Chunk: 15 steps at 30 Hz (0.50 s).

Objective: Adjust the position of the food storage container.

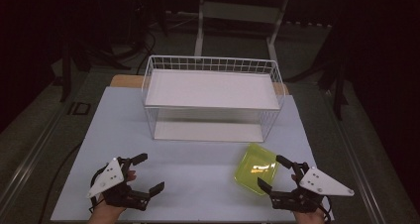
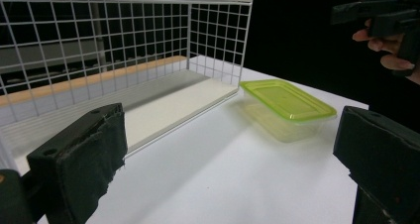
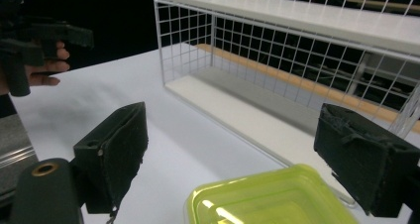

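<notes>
The left gripper [image 1: 151,173] has its fingers [image 2: 81,159] spread wide with nothing between them, low at about seven o'clock on the counter [image 1: 198,184]. The right gripper [image 1: 274,173], at five o'clock, also has its fingers [image 3: 116,144] parted and empty, just beside the yellow-green lidded container [image 1: 256,167], which rests on the counter close ahead of it. At twelve o'clock stands a white wire shelf rack [image 1: 212,97], its lower shelf facing the container.
</notes>
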Each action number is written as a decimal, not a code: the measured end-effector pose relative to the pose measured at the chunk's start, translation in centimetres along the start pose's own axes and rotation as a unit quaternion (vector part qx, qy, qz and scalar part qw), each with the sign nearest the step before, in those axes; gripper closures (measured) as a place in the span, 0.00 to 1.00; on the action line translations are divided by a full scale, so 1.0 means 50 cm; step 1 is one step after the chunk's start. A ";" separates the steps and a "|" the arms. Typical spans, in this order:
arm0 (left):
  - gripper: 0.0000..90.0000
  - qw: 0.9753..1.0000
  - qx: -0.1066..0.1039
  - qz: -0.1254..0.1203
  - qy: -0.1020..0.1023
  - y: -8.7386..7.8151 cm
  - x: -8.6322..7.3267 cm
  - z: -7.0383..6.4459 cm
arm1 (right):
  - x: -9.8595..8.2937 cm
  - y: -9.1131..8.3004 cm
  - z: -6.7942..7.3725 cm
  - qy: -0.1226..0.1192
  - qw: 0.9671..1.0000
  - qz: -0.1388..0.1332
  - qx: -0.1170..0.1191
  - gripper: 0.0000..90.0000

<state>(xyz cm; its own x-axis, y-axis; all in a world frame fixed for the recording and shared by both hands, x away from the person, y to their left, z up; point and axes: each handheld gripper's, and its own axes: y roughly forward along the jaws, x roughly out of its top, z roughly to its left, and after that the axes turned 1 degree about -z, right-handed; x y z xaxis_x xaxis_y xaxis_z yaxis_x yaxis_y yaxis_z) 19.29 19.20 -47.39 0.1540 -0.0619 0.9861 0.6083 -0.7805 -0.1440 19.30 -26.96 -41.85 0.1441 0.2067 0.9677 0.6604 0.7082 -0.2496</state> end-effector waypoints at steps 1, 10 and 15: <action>0.01 1.000 0.001 0.001 0.001 0.000 0.000 0.000 | 0.004 -0.001 0.002 0.000 1.000 0.000 -0.005 0.15; 0.01 1.000 0.003 0.004 0.007 0.000 0.000 0.001 | 0.039 0.010 -0.004 0.001 1.000 0.024 0.018 0.15; 0.01 1.000 0.000 0.012 0.013 0.004 -0.004 0.000 | 0.029 0.019 -0.017 -0.001 0.999 0.054 0.011 0.26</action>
<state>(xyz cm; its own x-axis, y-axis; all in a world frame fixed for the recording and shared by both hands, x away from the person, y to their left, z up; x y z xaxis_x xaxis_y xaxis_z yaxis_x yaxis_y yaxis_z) 19.39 19.04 -47.61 0.1484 -0.0971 0.9842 0.6047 -0.7785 -0.1680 20.77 -26.54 -40.64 0.2119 0.2833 0.9353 0.6252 0.6963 -0.3526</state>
